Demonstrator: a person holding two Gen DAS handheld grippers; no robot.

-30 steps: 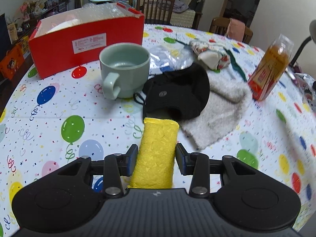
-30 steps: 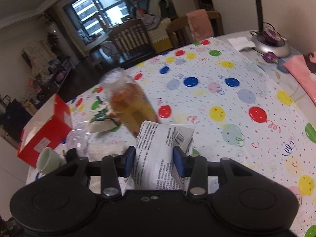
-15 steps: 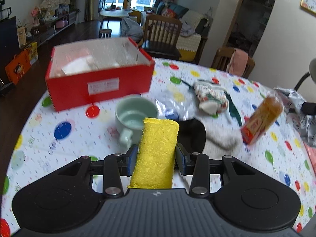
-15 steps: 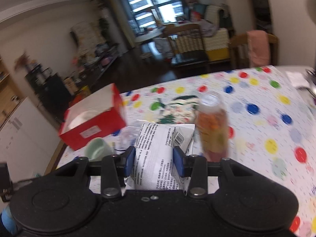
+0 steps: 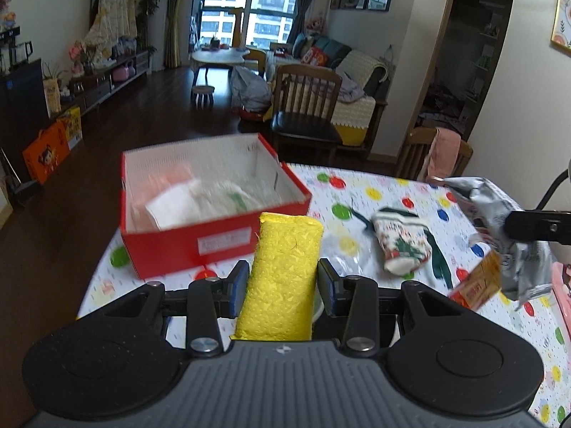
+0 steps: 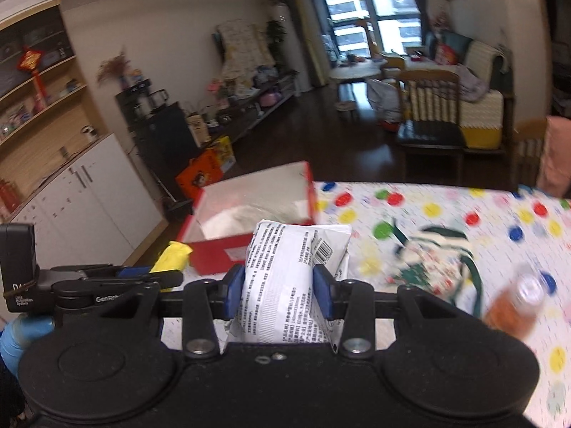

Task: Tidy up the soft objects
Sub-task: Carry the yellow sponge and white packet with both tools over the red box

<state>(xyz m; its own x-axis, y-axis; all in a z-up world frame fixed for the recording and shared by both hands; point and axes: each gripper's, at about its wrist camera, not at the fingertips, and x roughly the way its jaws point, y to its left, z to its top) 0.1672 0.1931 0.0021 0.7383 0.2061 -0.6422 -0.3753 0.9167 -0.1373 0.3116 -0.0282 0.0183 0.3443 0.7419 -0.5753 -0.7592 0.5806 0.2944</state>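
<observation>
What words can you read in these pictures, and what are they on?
"GenRob", cut off: left gripper, side.
"Data Acquisition System": black module on that gripper.
White packet in right gripper: barcode and print, too small.
Red box label: blurred.
Bottle: blurred.

Your two wrist cameras each look forward and downward along their own claw, close above the counter, both facing the red box and the living room beyond it.
</observation>
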